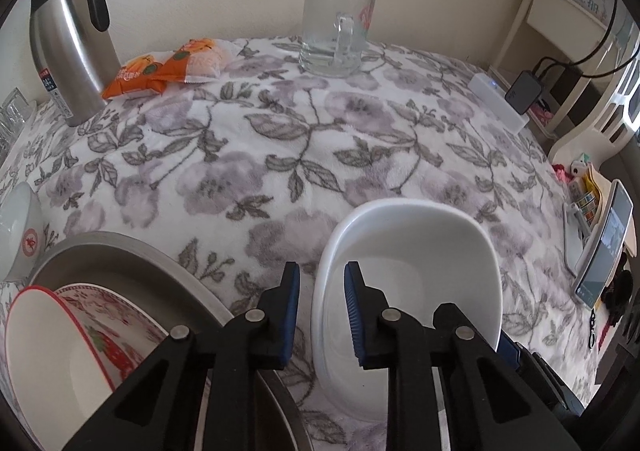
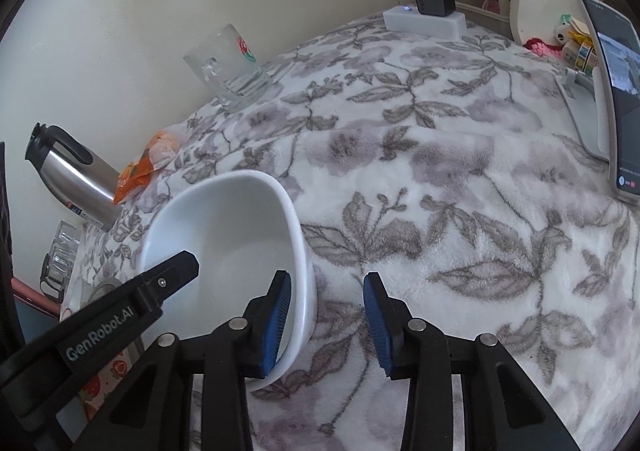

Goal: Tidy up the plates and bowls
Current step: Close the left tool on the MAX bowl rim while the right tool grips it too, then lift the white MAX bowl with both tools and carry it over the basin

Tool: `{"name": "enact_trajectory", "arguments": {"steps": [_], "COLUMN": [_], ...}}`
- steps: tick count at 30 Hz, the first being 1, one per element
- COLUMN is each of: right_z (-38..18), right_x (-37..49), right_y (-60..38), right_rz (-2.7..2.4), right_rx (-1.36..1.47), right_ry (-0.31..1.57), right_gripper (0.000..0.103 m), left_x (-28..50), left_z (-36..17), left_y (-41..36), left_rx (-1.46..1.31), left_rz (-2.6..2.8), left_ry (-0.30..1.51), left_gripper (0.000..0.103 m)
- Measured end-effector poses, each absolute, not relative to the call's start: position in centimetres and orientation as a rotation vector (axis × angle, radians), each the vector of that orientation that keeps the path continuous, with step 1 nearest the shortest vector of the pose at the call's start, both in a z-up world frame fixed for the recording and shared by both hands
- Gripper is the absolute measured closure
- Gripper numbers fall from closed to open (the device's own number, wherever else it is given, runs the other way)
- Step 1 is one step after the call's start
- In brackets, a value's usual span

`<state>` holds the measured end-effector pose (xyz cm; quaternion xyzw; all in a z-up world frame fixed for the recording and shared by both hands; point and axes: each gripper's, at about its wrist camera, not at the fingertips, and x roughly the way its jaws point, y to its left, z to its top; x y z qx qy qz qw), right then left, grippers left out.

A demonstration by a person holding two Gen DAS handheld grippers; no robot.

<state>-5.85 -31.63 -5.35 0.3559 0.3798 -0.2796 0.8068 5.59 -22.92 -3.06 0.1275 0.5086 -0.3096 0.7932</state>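
Note:
A plain white bowl [image 1: 416, 251] stands on the floral cloth. My left gripper [image 1: 322, 315] is open, its jaws astride the bowl's near left rim without closing on it. The bowl also shows in the right wrist view [image 2: 224, 235]. My right gripper [image 2: 326, 323] is open with its left finger [image 2: 276, 323] inside the bowl's right rim. To the left, a red-rimmed bowl [image 1: 44, 343] lies on a strawberry-pattern plate [image 1: 120, 315] inside a metal tray [image 1: 132, 255]. A small white bowl with a red mark [image 1: 20, 231] stands at the far left.
A steel thermos jug [image 1: 68, 39], orange snack packets [image 1: 168, 67] and a glass mug [image 1: 336, 31] stand along the back wall. A white power strip with a charger [image 2: 428, 15] lies at the back right. A phone on a stand [image 2: 616, 99] is at the right edge.

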Motion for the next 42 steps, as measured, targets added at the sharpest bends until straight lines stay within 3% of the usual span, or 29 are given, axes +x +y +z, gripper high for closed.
{"name": "enact_trajectory", "arguments": {"steps": [5,12,22,42], "right_z": [-5.7,-5.3,-3.6,5.1], "right_x": [-5.6,-5.1,-5.4,-5.7], "right_y": [-31.5,-31.0,-30.8,-27.8], "right_rz": [-0.586,-0.553,-0.578,-0.549], "right_rx": [0.773,0.761,0.731,0.622], "right_ry": [0.823,0.824,0.819,0.711], "right_gripper": [0.069,0.086,0.086,0.086], "left_x": [5.4,5.3,5.2,5.7], "left_z": [-3.2,-2.9,-1.8,7.0], "left_y": [-23.0,-23.0,-22.7,-18.3], "left_rx": [0.274,0.265,0.227,0.047], "left_rz": [-0.677,-0.692,-0.711,-0.784], "left_ry": [1.101,1.101,1.123,1.062], "left_gripper": [0.087,0.088,0.088,0.088]}}
